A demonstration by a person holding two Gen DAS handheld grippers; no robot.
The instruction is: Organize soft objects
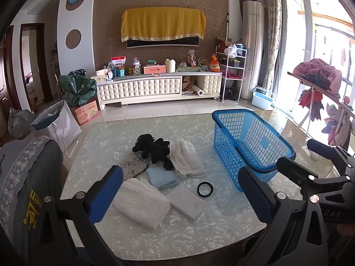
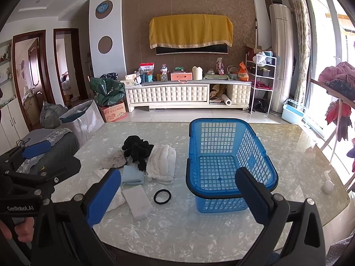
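Note:
Soft things lie in a cluster on the marble-pattern table (image 1: 177, 232): a black plush toy (image 1: 155, 149), a fluffy white cloth (image 1: 187, 158), a folded light blue cloth (image 1: 162, 177), a white knit towel (image 1: 142, 205), a white sponge block (image 1: 186, 199) and a grey speckled pad (image 1: 135, 165). An empty blue plastic basket (image 1: 250, 144) stands to their right; it also shows in the right wrist view (image 2: 224, 166). My left gripper (image 1: 180, 194) is open above the near cloths. My right gripper (image 2: 177, 194) is open, empty, in front of the basket.
A black rubber ring (image 1: 205, 189) lies between the sponge and the basket. A chair back with a grey cover (image 1: 26, 177) stands at the table's left. A small white ball (image 2: 328, 186) sits at the table's right edge. A clothes rack (image 1: 321, 88) stands at right.

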